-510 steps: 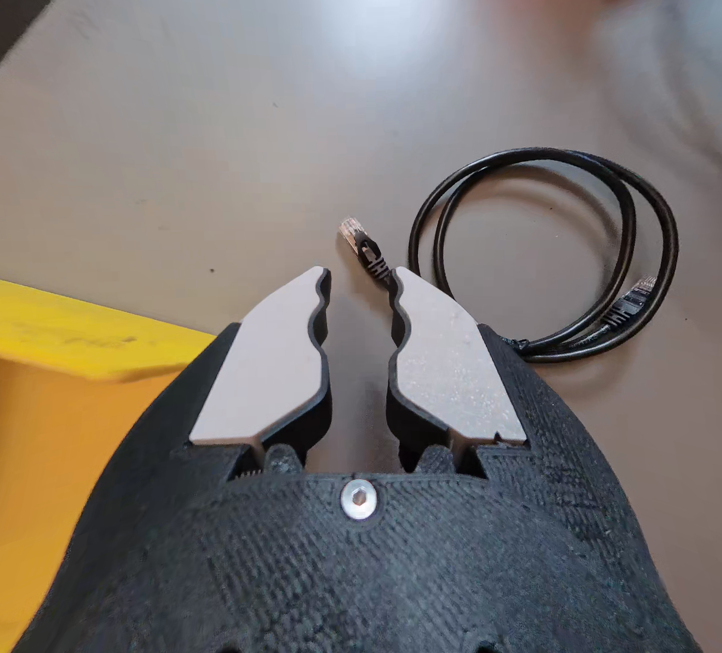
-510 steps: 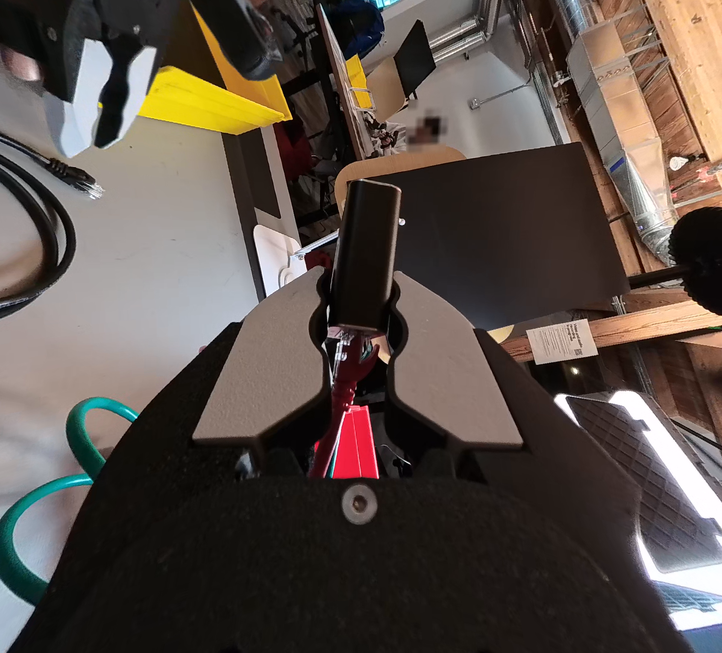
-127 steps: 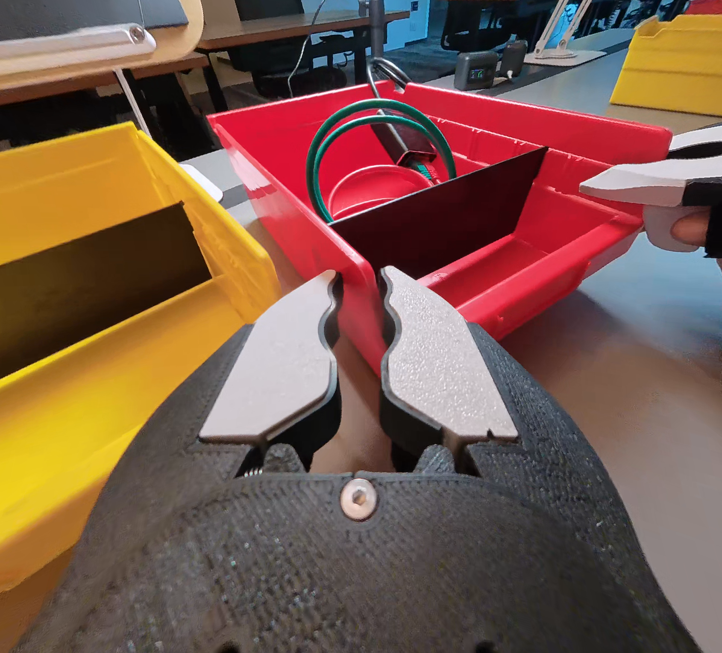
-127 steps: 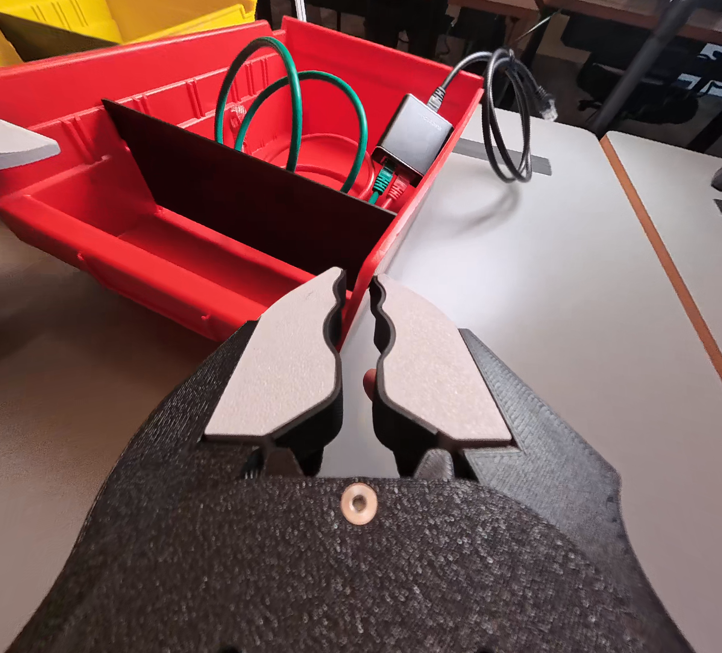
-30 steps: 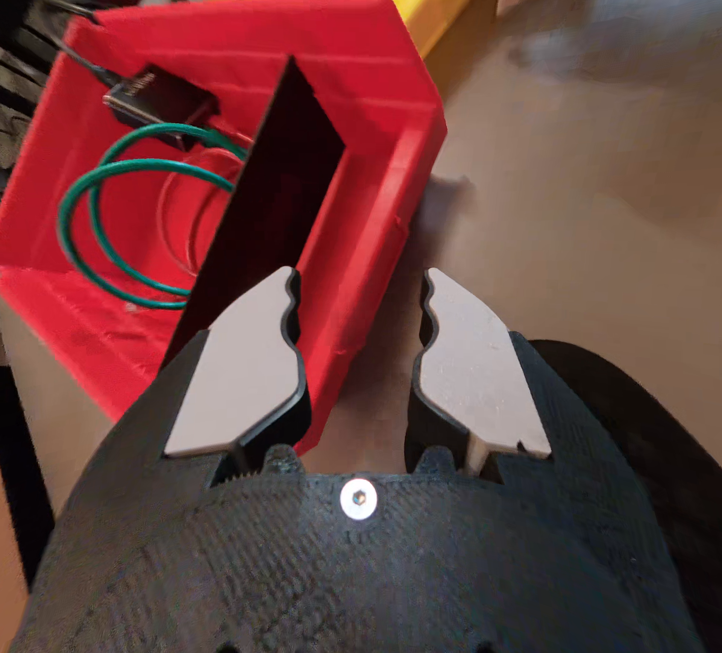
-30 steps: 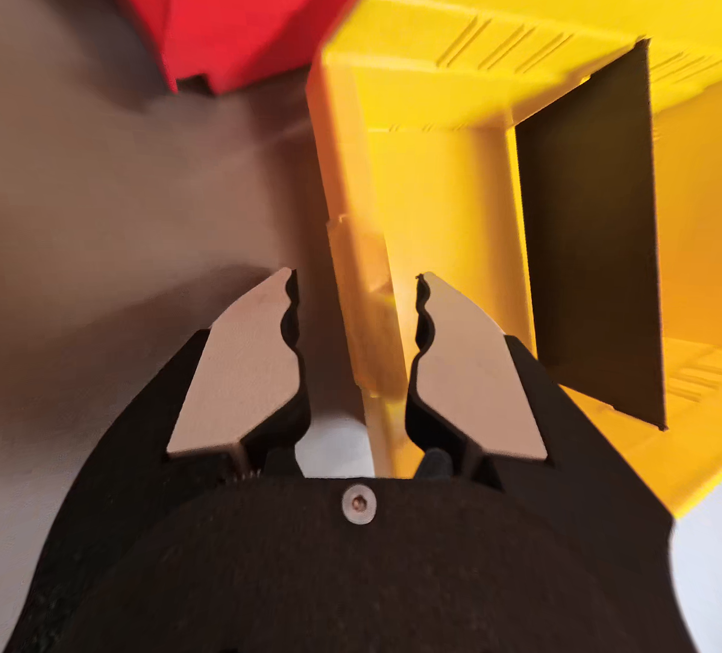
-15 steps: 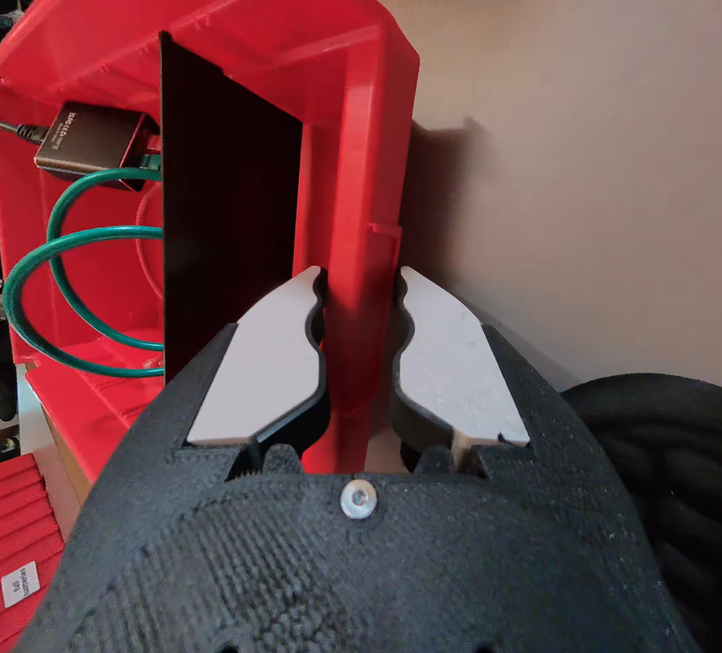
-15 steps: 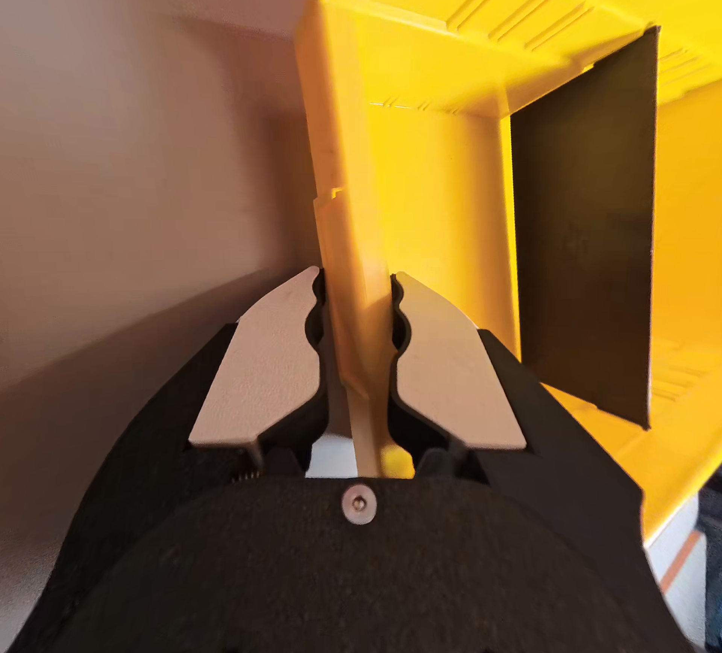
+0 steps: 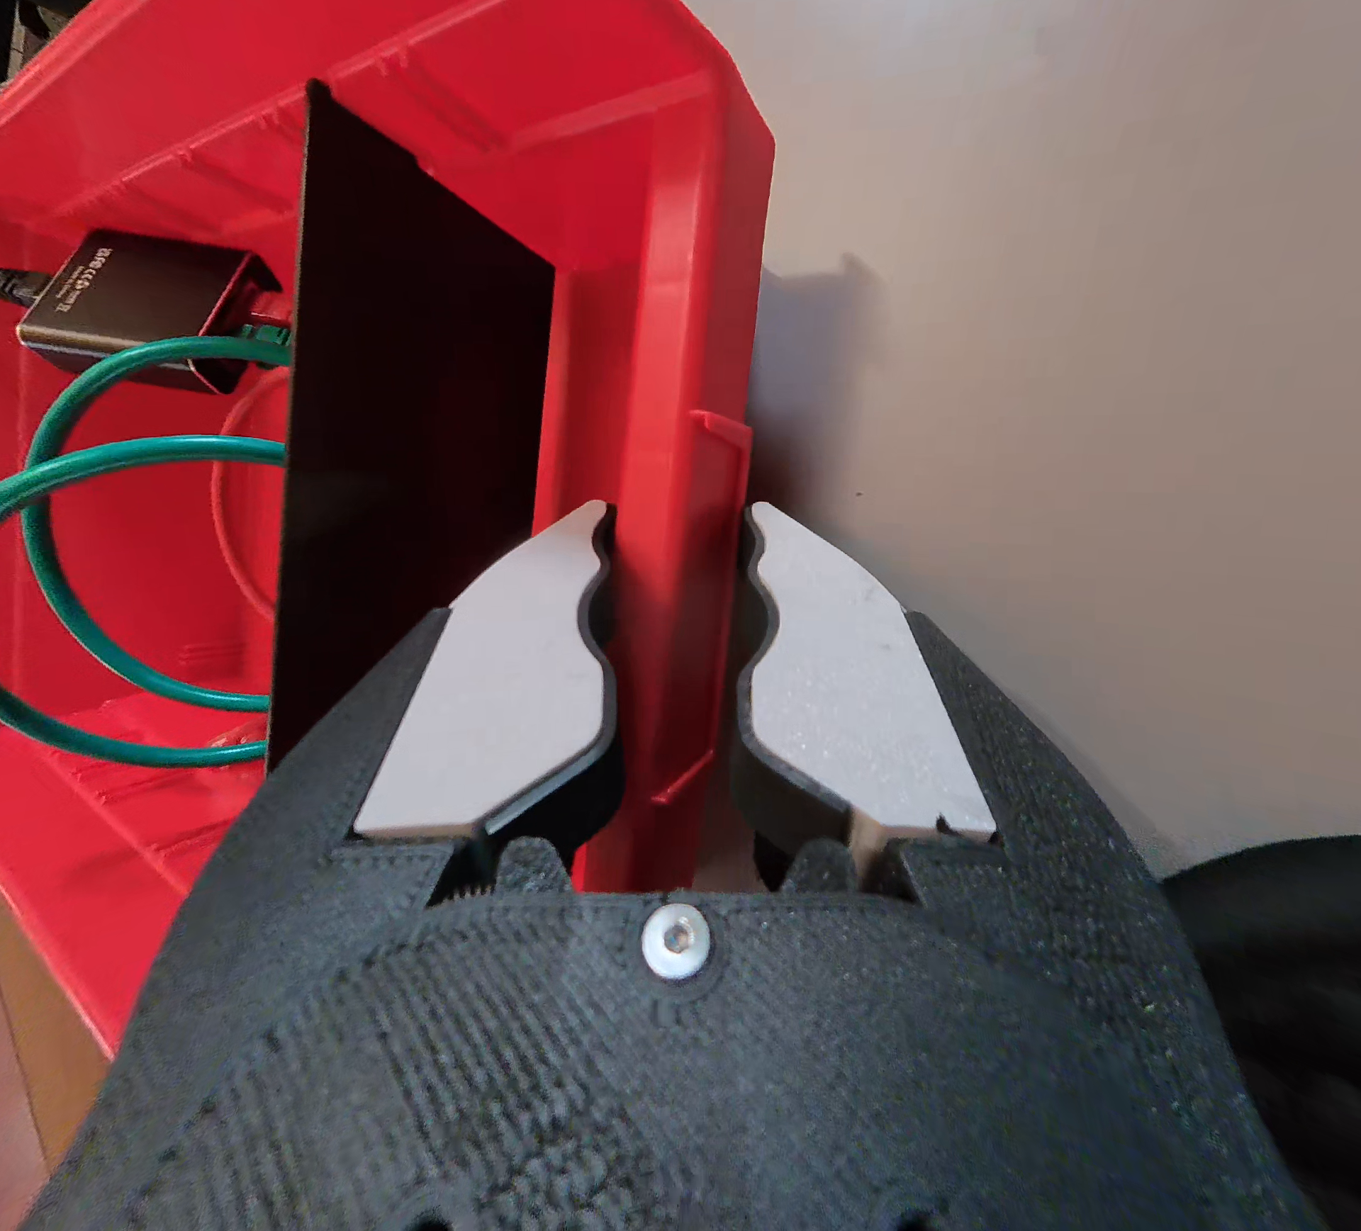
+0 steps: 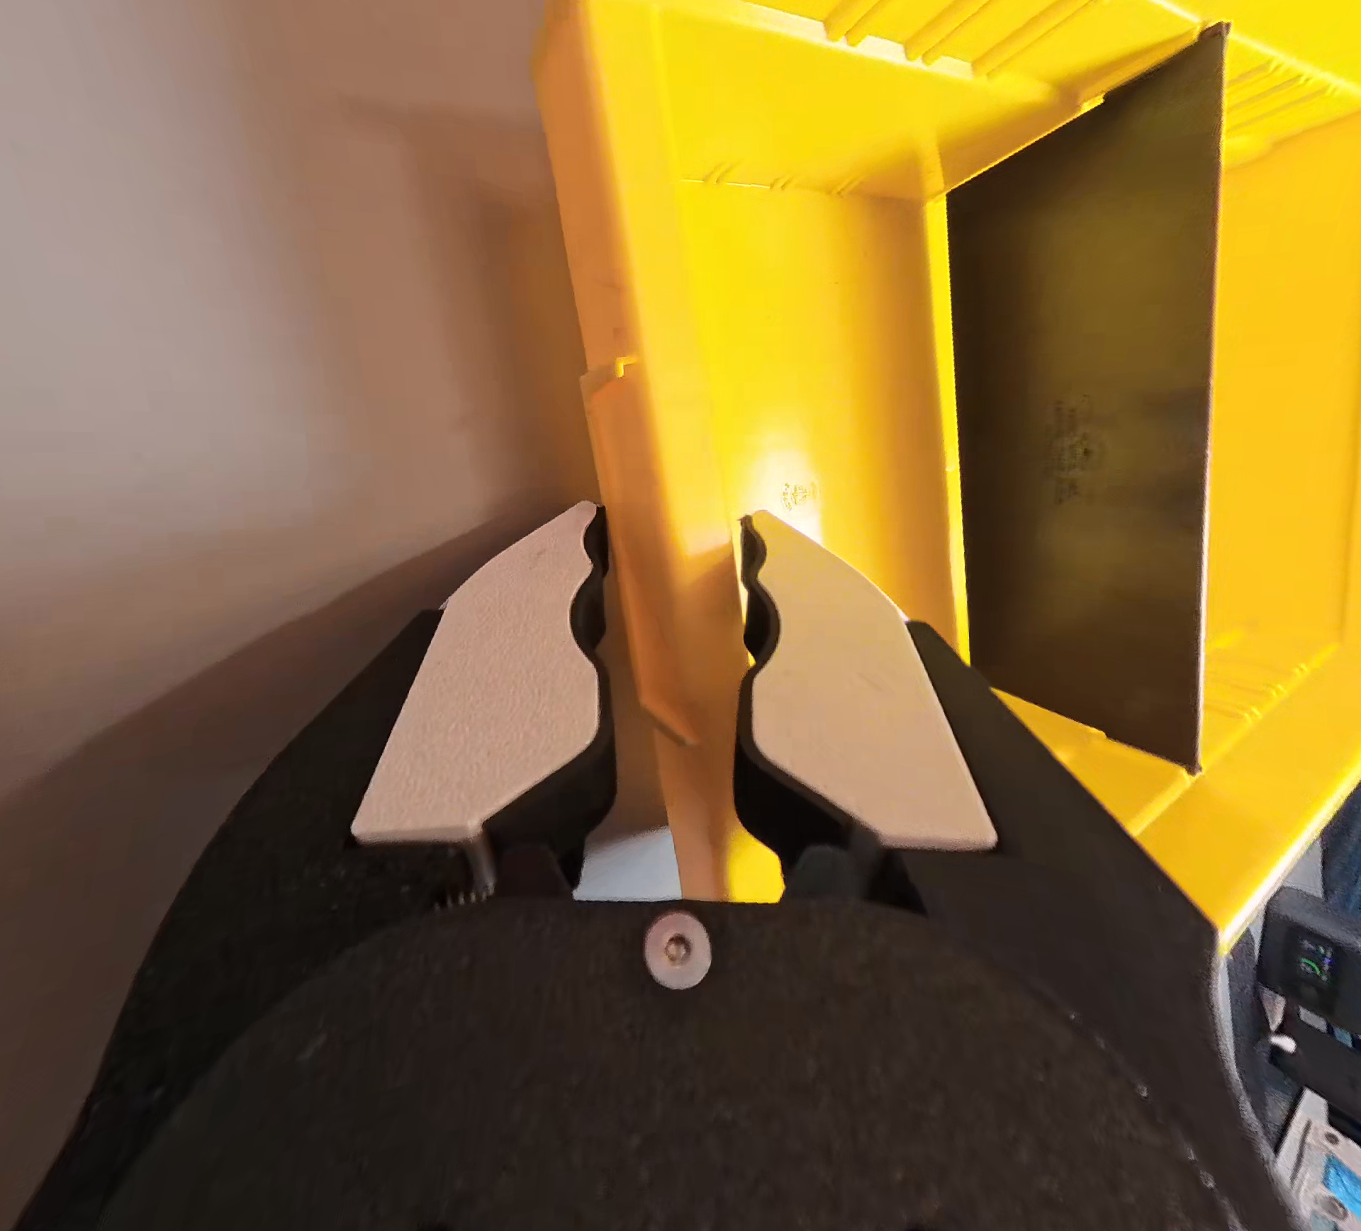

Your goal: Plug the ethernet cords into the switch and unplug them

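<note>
My left gripper (image 9: 674, 518) is shut on the front wall of a red bin (image 9: 677, 312), one finger inside and one outside. In the bin's far compartment, behind a black divider (image 9: 412, 459), lies the dark switch (image 9: 140, 319). A coiled green ethernet cord (image 9: 44, 533) and a red cord (image 9: 265, 314) are plugged into it. My right gripper (image 10: 670, 518) is shut on the side wall of a yellow bin (image 10: 648, 312), whose visible near compartment holds nothing. A black divider (image 10: 1082, 422) stands across that bin.
Both bins rest on a grey-brown table (image 9: 1031, 238), which also shows in the right wrist view (image 10: 221, 238). A dark rounded object (image 9: 1289, 975) sits at the lower right of the left wrist view. Small electronic devices (image 10: 1311, 975) show past the yellow bin's edge. Tip to tip, the grippers are about 40 centimetres apart.
A second ago both grippers were open astride the bin walls; both have closed on them. Since half a second ago the views have barely shifted.
</note>
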The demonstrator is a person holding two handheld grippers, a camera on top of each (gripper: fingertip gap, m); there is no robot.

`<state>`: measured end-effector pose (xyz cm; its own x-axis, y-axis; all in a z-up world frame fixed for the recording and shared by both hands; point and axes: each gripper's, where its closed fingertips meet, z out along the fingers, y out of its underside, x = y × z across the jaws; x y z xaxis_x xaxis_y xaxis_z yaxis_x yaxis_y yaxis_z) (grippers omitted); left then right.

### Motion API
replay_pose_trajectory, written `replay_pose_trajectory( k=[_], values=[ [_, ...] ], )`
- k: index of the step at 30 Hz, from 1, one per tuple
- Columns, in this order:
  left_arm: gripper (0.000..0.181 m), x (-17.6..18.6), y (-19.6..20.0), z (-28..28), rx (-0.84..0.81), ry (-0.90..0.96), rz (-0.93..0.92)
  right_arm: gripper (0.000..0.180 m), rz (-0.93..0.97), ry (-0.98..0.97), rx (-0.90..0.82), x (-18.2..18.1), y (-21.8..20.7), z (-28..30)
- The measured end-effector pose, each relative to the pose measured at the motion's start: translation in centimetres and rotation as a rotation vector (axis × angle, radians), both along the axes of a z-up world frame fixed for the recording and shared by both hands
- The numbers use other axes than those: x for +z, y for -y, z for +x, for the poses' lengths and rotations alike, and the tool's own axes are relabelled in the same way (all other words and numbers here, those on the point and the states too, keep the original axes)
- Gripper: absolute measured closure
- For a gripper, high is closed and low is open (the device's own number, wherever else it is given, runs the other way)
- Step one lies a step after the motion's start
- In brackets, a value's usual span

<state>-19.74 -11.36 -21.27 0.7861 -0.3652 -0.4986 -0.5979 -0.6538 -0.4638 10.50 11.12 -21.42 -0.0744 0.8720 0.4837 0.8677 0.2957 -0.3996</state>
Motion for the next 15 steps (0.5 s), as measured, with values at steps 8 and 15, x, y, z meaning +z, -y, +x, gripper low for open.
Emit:
replay_pose_trajectory(
  k=[8, 15],
  values=[
    [0.145, 0.1, -1.1, -2.7, 0.057, 0.013, 0.021, 0.140, -0.008, -0.023, -0.077, 0.1, -1.9, 0.6],
    [0.143, 0.2, -2.0, -4.5, 0.084, 0.017, 0.039, 0.138, 0.004, -0.055, -0.110, 0.1, -2.6, 0.4]
  ],
)
